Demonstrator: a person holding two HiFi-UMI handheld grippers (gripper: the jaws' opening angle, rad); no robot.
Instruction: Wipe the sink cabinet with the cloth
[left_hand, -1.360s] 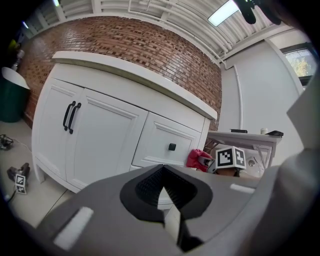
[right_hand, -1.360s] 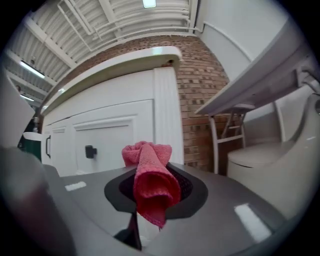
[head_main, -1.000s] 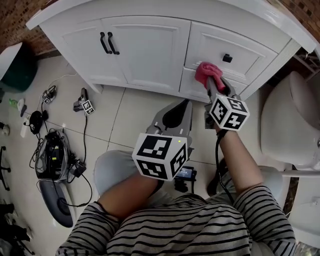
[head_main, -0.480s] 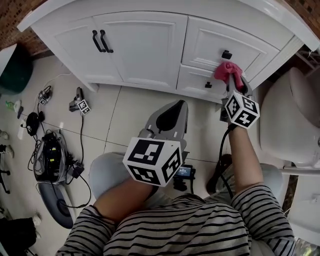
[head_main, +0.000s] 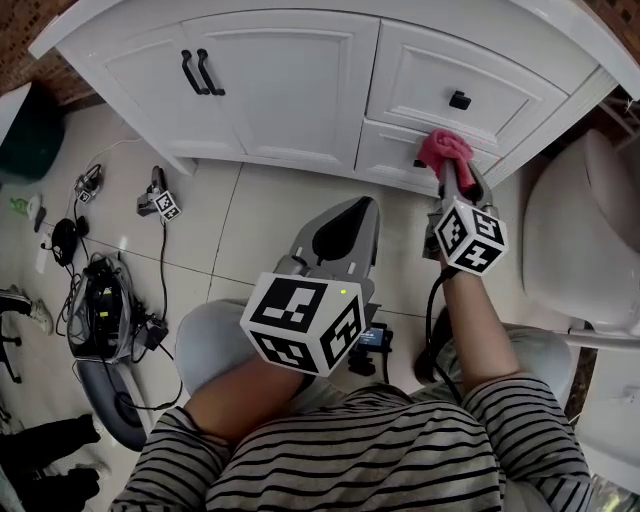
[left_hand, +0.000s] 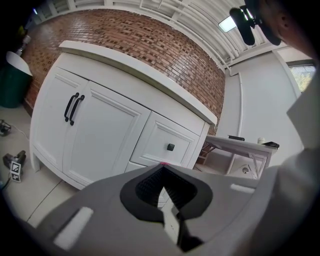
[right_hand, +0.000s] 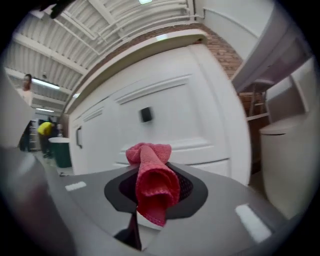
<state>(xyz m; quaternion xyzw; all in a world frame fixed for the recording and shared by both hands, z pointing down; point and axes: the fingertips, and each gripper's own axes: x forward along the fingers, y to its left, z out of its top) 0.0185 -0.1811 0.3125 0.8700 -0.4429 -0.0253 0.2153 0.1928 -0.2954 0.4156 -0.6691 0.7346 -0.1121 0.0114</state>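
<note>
the right claw (head_main: 452, 183) is clamped on a pink cloth (head_main: 443, 150), with a bunched fold standing out past the tips and a tail hanging down between the jaws. the bunch sits at the lower drawer front (head_main: 385, 160) on the right side of the white sink cabinet (head_main: 290, 80), just under the upper drawer with the square black knob (head_main: 460, 100). it looks to be touching the panel, though actual contact is hard to confirm. the left claw (head_main: 340, 232) has its jaws together with nothing in them and hangs low over the tiled floor (head_main: 270, 230), well clear of the cabinet.

the cloth looks light, soft and limp, so it will likely fold and drag rather than push. the grip near its middle seems sensible, since it leaves a padded wad ahead of the hard tips. if that wad flattens, the tips could scrape the paint.

the drawer fronts have raised frames and recessed panels, and the cloth may skip over those grooves unless pressed in. the knob and the small pull beside the cloth could snag it. to the right, room is tight, with the cabinet's corner post and a toilet (head_main: 580, 230) close by. to the left, the double doors (head_main: 240, 90) offer wide, flat ground, broken only by two black handles (head_main: 196, 72).
</note>
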